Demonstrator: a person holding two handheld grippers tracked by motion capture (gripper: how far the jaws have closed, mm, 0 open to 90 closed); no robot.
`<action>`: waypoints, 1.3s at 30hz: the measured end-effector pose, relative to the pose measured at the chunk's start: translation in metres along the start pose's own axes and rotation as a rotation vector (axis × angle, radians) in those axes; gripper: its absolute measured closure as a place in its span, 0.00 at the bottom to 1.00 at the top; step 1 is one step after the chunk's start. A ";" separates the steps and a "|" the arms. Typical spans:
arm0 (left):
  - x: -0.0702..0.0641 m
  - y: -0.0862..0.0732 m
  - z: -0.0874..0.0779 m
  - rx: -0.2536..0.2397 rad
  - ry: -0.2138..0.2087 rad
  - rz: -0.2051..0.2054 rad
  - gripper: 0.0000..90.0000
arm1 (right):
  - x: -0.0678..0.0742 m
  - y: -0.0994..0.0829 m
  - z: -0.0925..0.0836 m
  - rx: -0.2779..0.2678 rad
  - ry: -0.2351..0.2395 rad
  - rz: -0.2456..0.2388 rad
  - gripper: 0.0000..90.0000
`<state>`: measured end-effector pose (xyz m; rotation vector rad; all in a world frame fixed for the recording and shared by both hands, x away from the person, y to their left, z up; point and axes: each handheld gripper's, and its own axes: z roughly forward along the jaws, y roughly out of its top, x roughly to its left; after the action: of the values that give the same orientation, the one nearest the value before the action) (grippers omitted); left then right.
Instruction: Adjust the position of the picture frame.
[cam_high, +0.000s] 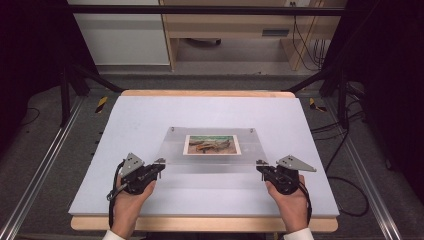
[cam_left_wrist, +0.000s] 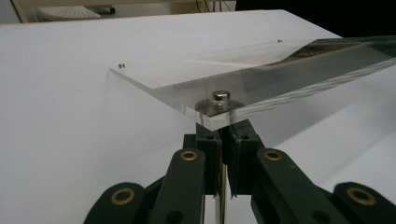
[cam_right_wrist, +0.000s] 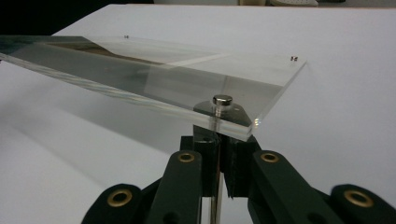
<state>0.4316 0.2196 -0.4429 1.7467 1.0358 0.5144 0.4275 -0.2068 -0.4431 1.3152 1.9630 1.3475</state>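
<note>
Acrylic photo frame (cam_high: 212, 147), a clear sheet with a small landscape print (cam_high: 212, 144) sandwiched in its middle, sits over the centre of the white surface (cam_high: 125, 125), its near edge raised while the far edge seems to rest down. Each near corner is carried by one tool: the left tool (cam_high: 159, 163) and the right tool (cam_high: 260, 164) both have their jaws pinched shut on a slim metal standoff pin under the sheet, probably because gripping the posts keeps the pads off the clear faces and shares the weight evenly so the sheet does not twist. From above, the high view gives the layout, the print and the person's two hands near the surface's front edge. The left gripper view adds what it cannot: the round metal cap (cam_left_wrist: 221, 96) on the corner, the sheet's thickness and its tilt. The right gripper view shows the matching cap (cam_right_wrist: 222, 99) and two tiny far-corner fittings.
</note>
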 end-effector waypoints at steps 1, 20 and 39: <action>0.000 0.000 0.000 0.000 0.000 0.000 0.94 | 0.000 0.000 0.000 0.000 0.000 0.000 0.95; -0.004 -0.012 0.003 0.057 0.013 -0.011 0.94 | 0.000 -0.012 0.002 0.050 0.008 0.003 0.94; -0.008 -0.024 0.009 0.115 0.022 -0.008 0.93 | -0.003 -0.022 0.005 0.107 0.003 0.005 0.94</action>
<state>0.4241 0.2115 -0.4670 1.8407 1.1061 0.4773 0.4222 -0.2091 -0.4649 1.3681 2.0603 1.2633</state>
